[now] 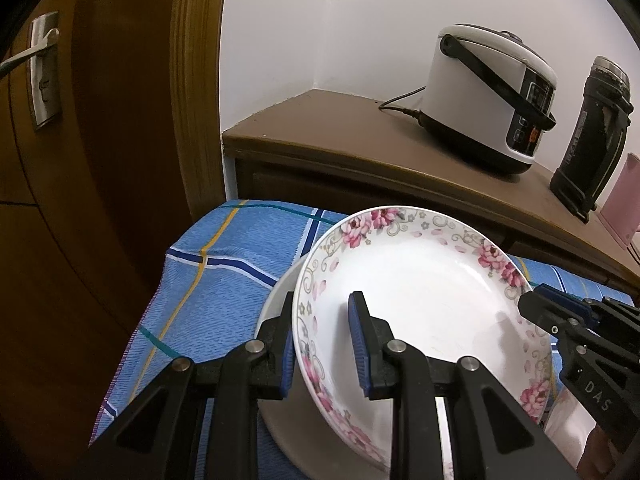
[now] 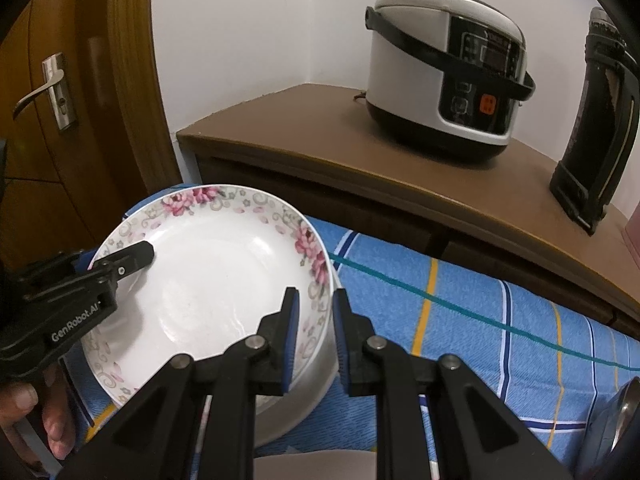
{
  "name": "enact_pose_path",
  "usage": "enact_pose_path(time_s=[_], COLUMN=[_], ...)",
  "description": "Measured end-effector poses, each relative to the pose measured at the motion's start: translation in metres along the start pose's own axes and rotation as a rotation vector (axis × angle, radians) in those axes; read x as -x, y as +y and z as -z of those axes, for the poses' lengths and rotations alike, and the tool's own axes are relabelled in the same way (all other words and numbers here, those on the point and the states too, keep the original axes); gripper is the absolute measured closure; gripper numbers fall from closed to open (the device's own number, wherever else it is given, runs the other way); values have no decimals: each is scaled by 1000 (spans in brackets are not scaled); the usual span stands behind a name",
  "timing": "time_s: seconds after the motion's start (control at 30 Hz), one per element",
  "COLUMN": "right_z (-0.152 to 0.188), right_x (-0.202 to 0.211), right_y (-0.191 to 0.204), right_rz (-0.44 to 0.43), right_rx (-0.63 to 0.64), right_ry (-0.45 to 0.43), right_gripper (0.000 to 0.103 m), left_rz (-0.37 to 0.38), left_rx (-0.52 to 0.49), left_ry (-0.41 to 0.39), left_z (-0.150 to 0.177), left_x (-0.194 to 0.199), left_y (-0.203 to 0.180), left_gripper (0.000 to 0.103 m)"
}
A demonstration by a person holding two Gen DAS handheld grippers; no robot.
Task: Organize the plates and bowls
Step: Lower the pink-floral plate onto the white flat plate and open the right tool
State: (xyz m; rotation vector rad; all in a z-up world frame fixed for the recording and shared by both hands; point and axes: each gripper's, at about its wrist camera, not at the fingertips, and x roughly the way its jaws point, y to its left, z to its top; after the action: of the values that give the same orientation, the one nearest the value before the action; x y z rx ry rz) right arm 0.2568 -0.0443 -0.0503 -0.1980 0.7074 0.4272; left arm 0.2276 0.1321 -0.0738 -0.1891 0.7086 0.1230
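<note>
A white plate with a pink flower rim (image 1: 424, 292) (image 2: 208, 280) sits on top of a plain white dish (image 1: 276, 304) (image 2: 316, 364) on the blue checked cloth. My left gripper (image 1: 322, 344) straddles the flowered plate's near-left rim, one finger inside and one outside; it also shows in the right wrist view (image 2: 120, 258). My right gripper (image 2: 314, 336) straddles the plate's right rim the same way, and shows at the plate's right edge in the left wrist view (image 1: 536, 304). Whether the pads press the rim is unclear.
A brown cabinet (image 1: 360, 148) stands behind the table with a white rice cooker (image 2: 444, 72), a black flask (image 2: 592, 120) and a pink thing (image 1: 624, 200). A wooden door (image 1: 80, 120) is on the left. A metal item (image 2: 628, 412) lies at the right edge.
</note>
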Motion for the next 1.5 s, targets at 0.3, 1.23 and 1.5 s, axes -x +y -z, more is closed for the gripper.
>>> enact_pose_path(time_s=[0.3,1.23,1.5], right_z=[-1,-3,-3], right_x=[-5,-7,-7], right_y=[0,3,3], right_rz=[2,18,19], right_rx=[7,31,36], right_ry=[21,32,31], right_gripper=[86,86,86], left_rz=[13,13,13], left_rx=[3,9,10], left_ry=[17,90,86], left_z=[-1,0,0], left_x=[-2,-10,-9], left_y=[2,4,4], left_gripper=[76,76,76])
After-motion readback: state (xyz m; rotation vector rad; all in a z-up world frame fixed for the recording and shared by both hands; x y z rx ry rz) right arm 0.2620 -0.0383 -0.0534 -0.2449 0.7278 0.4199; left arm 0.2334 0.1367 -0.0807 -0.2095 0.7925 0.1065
